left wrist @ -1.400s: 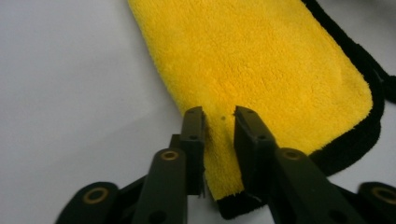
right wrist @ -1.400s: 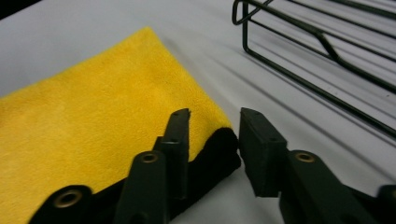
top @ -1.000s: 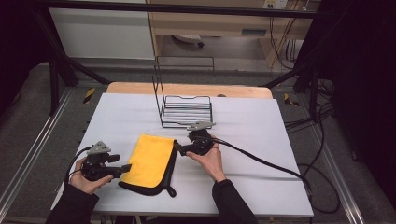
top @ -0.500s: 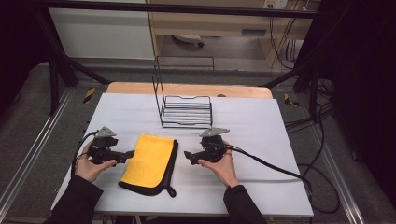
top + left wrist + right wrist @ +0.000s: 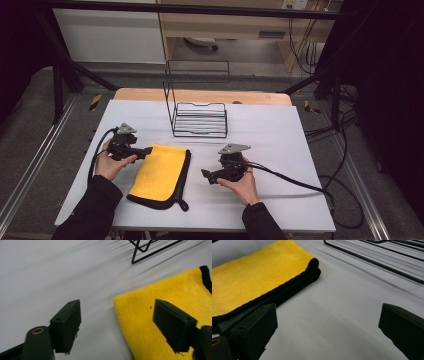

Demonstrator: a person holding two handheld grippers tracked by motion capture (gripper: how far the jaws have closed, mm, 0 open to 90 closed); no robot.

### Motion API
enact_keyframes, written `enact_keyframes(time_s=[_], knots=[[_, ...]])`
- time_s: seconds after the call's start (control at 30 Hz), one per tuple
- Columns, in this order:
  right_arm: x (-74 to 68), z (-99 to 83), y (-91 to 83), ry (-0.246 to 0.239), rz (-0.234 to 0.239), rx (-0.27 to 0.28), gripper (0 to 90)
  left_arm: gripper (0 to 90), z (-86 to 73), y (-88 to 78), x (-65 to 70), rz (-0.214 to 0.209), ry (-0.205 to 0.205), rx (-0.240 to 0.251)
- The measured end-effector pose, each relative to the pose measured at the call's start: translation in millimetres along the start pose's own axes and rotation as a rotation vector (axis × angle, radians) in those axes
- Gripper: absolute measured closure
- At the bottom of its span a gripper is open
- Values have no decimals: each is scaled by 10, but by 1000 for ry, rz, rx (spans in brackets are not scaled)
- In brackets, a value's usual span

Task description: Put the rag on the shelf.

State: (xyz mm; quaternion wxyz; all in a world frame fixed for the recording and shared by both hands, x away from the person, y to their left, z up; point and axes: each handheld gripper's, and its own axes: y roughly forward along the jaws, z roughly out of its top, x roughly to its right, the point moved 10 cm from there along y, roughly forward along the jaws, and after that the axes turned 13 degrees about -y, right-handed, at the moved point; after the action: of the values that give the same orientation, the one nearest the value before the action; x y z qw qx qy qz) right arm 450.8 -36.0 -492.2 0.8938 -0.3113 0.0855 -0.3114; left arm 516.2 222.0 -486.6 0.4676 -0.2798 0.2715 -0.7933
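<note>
A folded yellow cloth (image 5: 157,172) with black edging lies flat on the white table (image 5: 280,130). My left gripper (image 5: 149,150) is at the cloth's far left corner, pointing right. In the left gripper view its jaws (image 5: 117,305) straddle that corner of the cloth (image 5: 150,290); they have just been closing but stand apart and pinch nothing. My right gripper (image 5: 204,175) hovers right of the cloth, pointing left at it. Its jaws (image 5: 327,312) have just been opening, with bare table between them and the cloth's black edge (image 5: 294,282) ahead at the left.
A black wire rack (image 5: 200,120) stands at the table's middle back, beyond the cloth. The right gripper's cable (image 5: 300,182) trails over the table's right side and off its edge. The table's wooden edge (image 5: 150,94) runs along the far side.
My left gripper moved away from the person, up to the cloth's far left corner. My right gripper drew back from the cloth's right edge, toward the right and nearer the person.
</note>
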Motion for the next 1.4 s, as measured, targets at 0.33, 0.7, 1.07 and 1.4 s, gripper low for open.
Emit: enact_keyframes(time_s=[0.33, 0.7, 1.07, 1.4], knots=[[-19, 35, 5, 31, 9, 25, 63, 551, -113, 228, -48, -46, -58, -64], [-19, 246, 329, 99, 3, 20, 104, 756, -143, 279, 34, -102, -55, -75], [-37, 496, 819, 86, -19, -18, 307, 799, -165, 284, 73, -79, 7, -55], [-50, 411, 979, 102, -12, -67, 487, 800, -168, 285, 71, -88, 6, -53]])
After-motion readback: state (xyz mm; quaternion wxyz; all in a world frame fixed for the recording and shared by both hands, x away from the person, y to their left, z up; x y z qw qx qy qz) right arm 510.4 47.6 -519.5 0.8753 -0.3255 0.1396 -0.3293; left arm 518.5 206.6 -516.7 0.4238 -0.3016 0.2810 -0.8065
